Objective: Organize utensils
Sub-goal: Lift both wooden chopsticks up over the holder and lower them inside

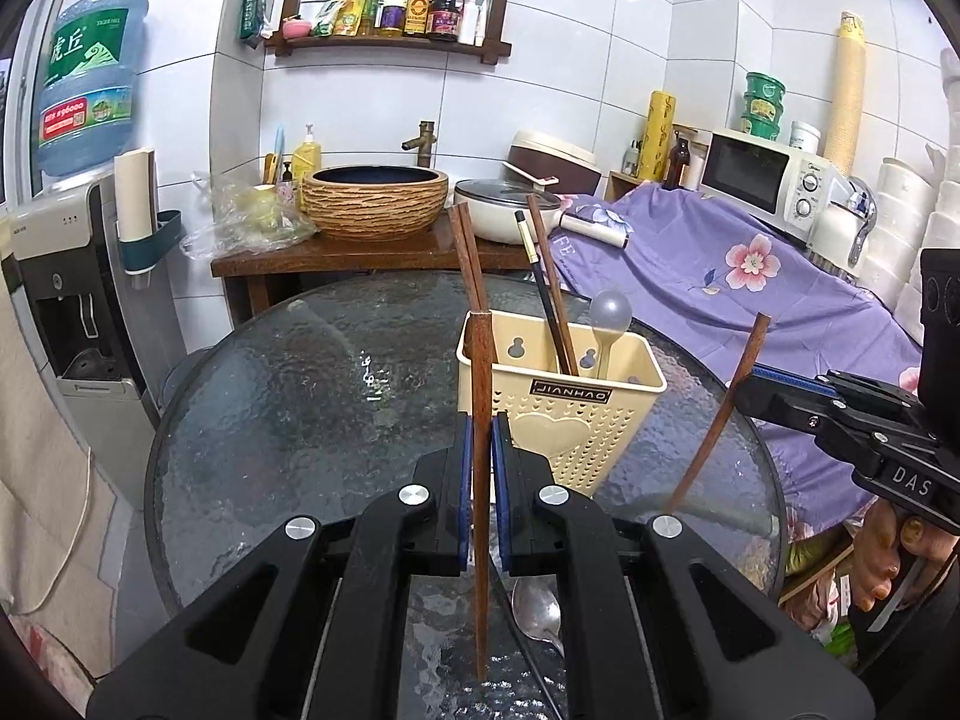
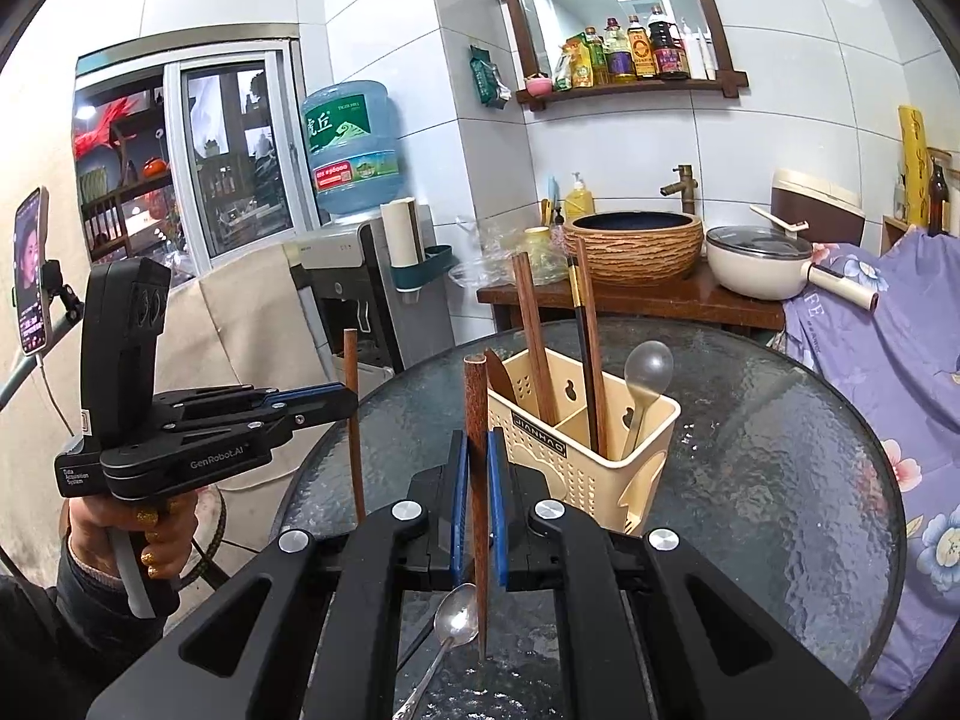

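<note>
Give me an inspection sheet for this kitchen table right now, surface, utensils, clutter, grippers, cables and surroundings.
Surface: round glass table, bare apart from the job's things.
Job's things: cream utensil caddy holding chopsticks and a plastic spoon; metal spoon lying on the glass.
Clutter: nothing seen on the table.
Grippers: left gripper shut on an upright wooden chopstick; right gripper shut on another chopstick.
Cables: a black cable crosses the glass near the metal spoon.
Surroundings: basin, pan, microwave, water dispenser.
</note>
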`<state>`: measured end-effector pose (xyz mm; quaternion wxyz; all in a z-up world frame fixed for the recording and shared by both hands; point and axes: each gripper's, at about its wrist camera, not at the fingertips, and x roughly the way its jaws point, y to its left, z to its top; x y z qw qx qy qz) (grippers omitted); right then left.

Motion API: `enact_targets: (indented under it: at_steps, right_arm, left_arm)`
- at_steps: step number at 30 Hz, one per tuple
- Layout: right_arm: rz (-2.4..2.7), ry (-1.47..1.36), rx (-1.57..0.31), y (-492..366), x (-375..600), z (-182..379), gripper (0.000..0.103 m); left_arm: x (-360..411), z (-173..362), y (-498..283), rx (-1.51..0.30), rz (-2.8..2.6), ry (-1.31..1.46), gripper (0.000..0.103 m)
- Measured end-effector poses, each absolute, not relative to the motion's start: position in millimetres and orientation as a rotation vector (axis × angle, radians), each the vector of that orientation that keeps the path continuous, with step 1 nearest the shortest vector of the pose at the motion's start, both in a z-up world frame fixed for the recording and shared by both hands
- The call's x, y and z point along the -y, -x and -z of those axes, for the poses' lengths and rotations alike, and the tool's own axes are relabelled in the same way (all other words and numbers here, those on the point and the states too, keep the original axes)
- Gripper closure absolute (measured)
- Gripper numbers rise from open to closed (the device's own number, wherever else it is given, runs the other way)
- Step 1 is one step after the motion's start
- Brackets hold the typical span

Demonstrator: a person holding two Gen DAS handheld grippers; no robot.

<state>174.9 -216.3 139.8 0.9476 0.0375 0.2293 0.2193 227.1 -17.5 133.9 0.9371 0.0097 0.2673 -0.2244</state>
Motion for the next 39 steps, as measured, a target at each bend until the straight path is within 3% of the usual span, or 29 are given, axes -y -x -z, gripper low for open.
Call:
enact_targets:
  at_steps: [18,32,39]
  right_arm:
    - [-0.451,-0.053,-0.428,-185.2,215.4,-171.4,0.096]
    - [-0.440,-0.037,-0.310,-201.8,225.7,-261.0,0.096]
    - [-0.365,-0.031,-0.251,-221.7,235.1,-286.5,0.096]
  left_arm:
    - [25.6,-180.3,-230.9,-0.458,0.497,-0.023,0.096]
    - [50.0,-286.9,-244.2,-0.275,0.506,-0.048,0.096]
    - [63.8,-299.0,-284.7,-0.289,0.482,0.007,0.096]
